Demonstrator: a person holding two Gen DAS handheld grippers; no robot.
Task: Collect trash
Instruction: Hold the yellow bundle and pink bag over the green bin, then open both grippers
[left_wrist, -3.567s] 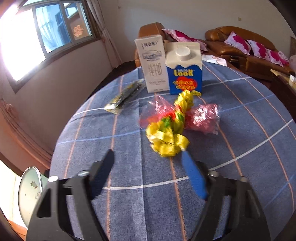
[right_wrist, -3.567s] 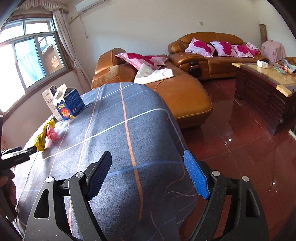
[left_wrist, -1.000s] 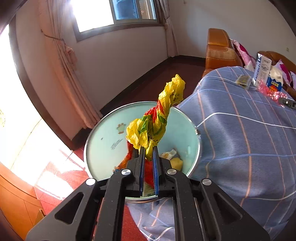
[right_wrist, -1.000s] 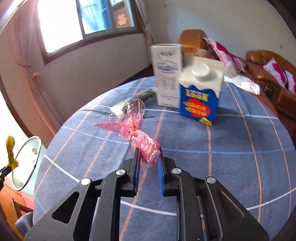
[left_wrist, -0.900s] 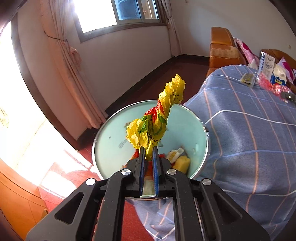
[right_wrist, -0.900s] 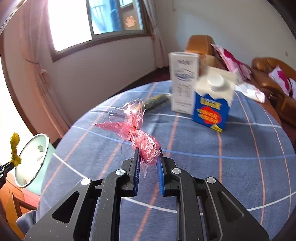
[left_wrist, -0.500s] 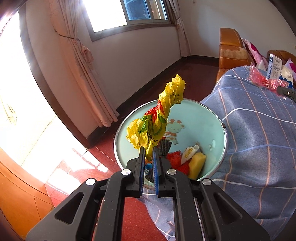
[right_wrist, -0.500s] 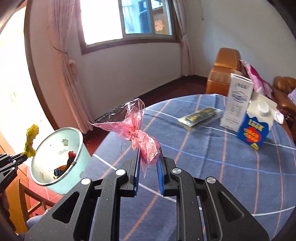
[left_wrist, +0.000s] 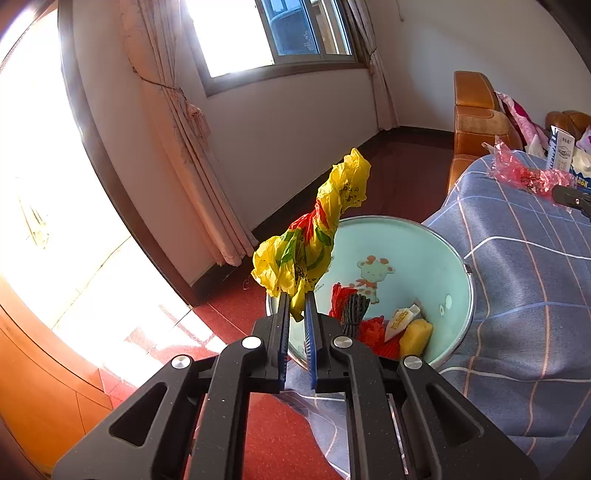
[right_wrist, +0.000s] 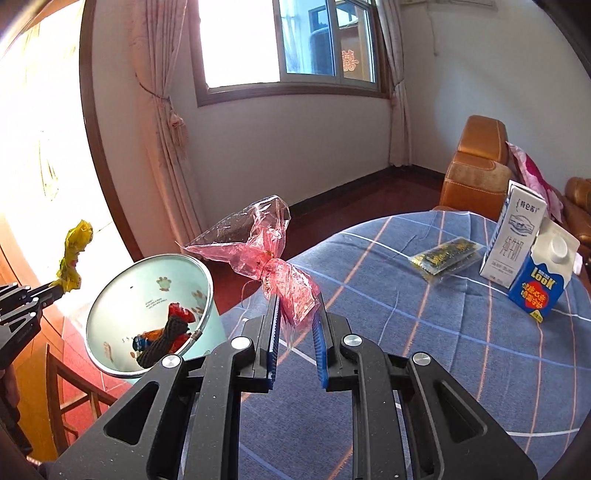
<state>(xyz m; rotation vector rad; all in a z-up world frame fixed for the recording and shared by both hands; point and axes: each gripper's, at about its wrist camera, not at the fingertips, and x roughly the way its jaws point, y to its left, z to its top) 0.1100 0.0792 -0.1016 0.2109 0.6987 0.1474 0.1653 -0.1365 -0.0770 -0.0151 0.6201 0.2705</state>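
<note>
My left gripper (left_wrist: 296, 299) is shut on a crumpled yellow plastic bag (left_wrist: 314, 236) and holds it over the near rim of a pale green trash bin (left_wrist: 417, 240) that has trash inside. My right gripper (right_wrist: 295, 299) is shut on a pink cellophane wrapper (right_wrist: 266, 254) and holds it above the table's edge, to the right of the bin (right_wrist: 122, 295). The left gripper with the yellow bag (right_wrist: 72, 254) shows at the left of the right wrist view. The pink wrapper (left_wrist: 524, 173) shows at the far right of the left wrist view.
A round table with a blue checked cloth (right_wrist: 461, 332) carries a white milk carton (right_wrist: 513, 240), a blue LOOK carton (right_wrist: 543, 273) and a flat dark-and-gold packet (right_wrist: 443, 258). A brown armchair (right_wrist: 476, 166) stands behind it. Red tiled floor (left_wrist: 229, 317) surrounds the bin.
Both grippers have swung left toward the bin with their trash. The right one carried the pink wrapper off the table's middle to its edge. Both grips are unchanged.
</note>
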